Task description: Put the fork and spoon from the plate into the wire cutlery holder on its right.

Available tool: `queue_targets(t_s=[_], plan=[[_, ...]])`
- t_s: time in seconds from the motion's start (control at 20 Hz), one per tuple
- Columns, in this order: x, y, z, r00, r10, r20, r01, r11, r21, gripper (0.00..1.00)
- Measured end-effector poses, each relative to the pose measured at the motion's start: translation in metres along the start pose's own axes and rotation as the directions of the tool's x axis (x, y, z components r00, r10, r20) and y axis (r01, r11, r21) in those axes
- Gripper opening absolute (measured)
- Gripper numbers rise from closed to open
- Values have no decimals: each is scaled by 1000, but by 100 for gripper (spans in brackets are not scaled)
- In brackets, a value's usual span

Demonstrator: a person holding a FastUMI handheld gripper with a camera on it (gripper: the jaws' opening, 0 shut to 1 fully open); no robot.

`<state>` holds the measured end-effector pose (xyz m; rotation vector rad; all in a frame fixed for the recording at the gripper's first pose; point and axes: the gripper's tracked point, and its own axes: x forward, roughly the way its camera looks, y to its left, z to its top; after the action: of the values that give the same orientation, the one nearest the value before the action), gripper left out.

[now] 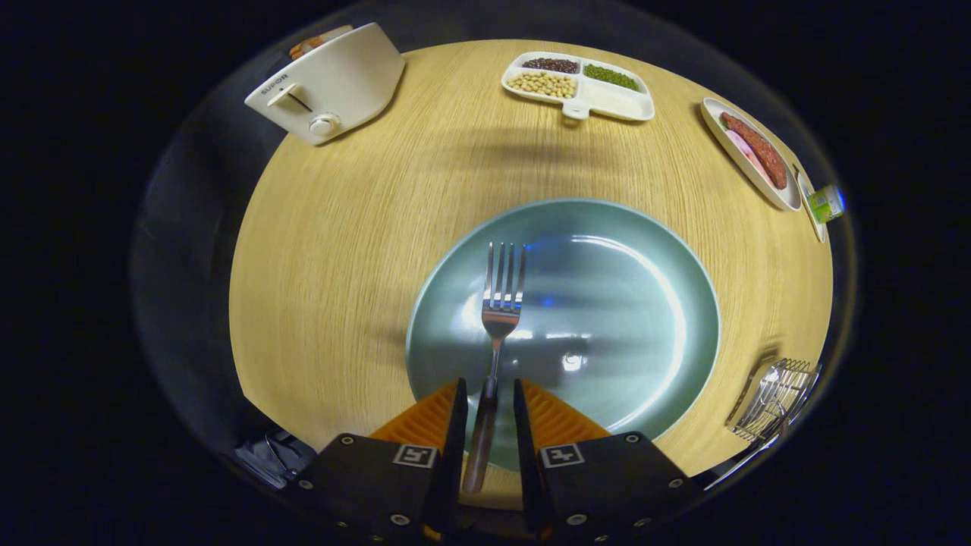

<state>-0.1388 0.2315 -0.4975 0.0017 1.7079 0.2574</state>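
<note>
The gripper [486, 413] straddles the fork [497, 334] handle on the plate [645, 318], fingers narrow but not clearly clamped; the holder [774, 398] awaits the fork.

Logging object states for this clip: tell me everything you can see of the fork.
The fork is shiny metal with four tines and a darker handle that looks wooden. It lies on the blue-green plate, tines pointing away from the tongs, handle running back over the plate's near rim. The handle sits between the two fingers, which flank it closely with narrow gaps showing; whether they press on it I cannot tell.
</note>
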Motion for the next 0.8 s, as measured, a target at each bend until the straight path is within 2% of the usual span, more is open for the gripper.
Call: queue_targets(t_s=[0.2, 0.35, 0.55, 0.8], plan=[[5, -2, 3, 999, -36, 13, 36, 999, 33, 18], [3, -1, 2, 1000, -4, 18, 3, 999, 36, 5], [-18, -7, 14, 992, 6, 127, -8, 1000, 21, 3], [-61, -33, 15, 977, 9, 211, -23, 998, 64, 3]])
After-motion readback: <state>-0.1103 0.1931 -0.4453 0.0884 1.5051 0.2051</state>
